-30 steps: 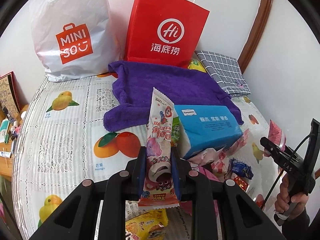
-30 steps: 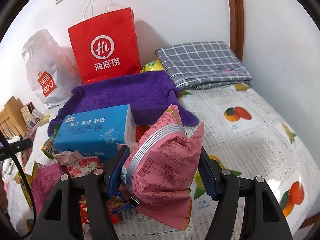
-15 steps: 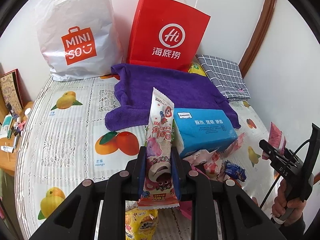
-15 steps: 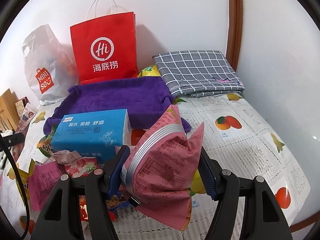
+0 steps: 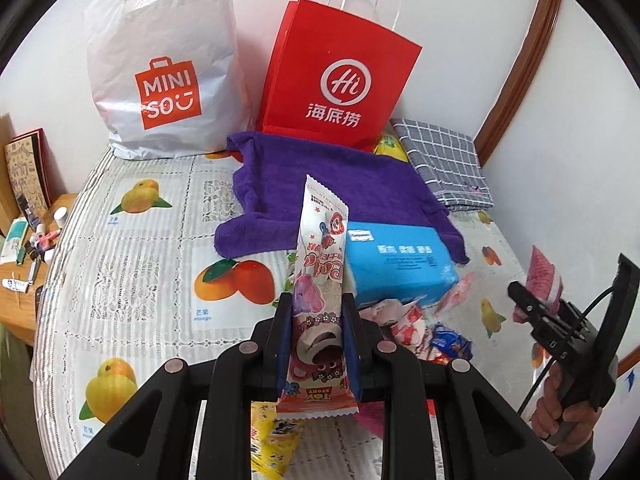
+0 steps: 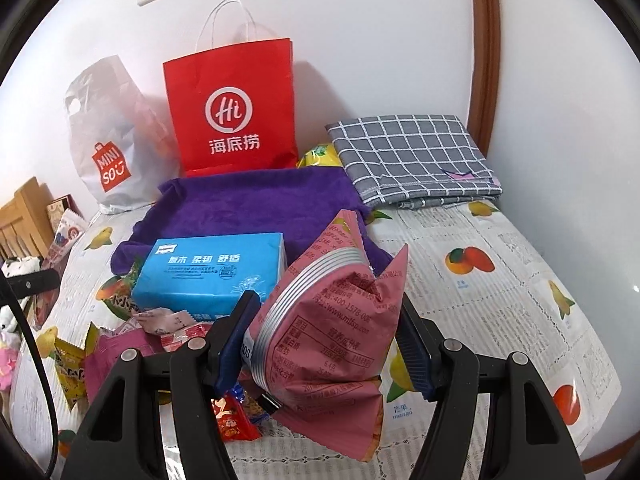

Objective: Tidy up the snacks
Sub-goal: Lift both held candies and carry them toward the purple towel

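Left wrist view: our left gripper [image 5: 319,334] is clenched on a tall white snack packet [image 5: 320,300] standing upright between its fingers, with the blue tissue pack [image 5: 396,266] just right of the fingertips and loose snacks [image 5: 416,328] beside it. Right wrist view: our right gripper [image 6: 326,338] grasps a puffy pink snack bag [image 6: 332,336]; the purple towel [image 6: 256,204] lies beyond its fingertips.

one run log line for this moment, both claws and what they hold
left claw: shut on slim bear-print snack packet | right claw: shut on pink snack bag | both above snack pile on bed
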The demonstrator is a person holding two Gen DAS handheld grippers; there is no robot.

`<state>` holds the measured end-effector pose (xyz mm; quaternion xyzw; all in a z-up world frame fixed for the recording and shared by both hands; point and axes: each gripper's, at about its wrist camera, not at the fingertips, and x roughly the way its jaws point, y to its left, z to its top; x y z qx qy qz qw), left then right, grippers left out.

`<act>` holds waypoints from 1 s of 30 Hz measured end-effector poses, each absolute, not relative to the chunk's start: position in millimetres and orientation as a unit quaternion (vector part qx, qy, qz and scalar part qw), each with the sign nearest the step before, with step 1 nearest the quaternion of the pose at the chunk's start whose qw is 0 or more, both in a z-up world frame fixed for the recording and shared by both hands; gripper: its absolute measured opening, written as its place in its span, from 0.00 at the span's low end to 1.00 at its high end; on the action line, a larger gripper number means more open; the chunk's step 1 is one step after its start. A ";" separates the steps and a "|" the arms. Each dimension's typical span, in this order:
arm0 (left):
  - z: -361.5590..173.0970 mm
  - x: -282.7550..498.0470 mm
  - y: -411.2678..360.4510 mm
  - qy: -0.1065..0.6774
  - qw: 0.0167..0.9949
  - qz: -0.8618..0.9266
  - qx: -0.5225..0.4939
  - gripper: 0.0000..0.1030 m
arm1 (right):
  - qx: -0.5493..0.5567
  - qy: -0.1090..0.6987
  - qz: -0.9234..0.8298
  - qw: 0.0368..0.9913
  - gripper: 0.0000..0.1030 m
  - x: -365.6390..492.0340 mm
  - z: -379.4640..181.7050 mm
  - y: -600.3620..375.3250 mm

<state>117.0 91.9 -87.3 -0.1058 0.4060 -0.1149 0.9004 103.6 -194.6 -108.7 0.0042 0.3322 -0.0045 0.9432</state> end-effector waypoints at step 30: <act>-32.1 161.0 48.6 0.382 0.915 -0.110 -0.074 0.21 | 0.013 0.344 0.037 0.938 0.64 176.5 -58.7 -194.2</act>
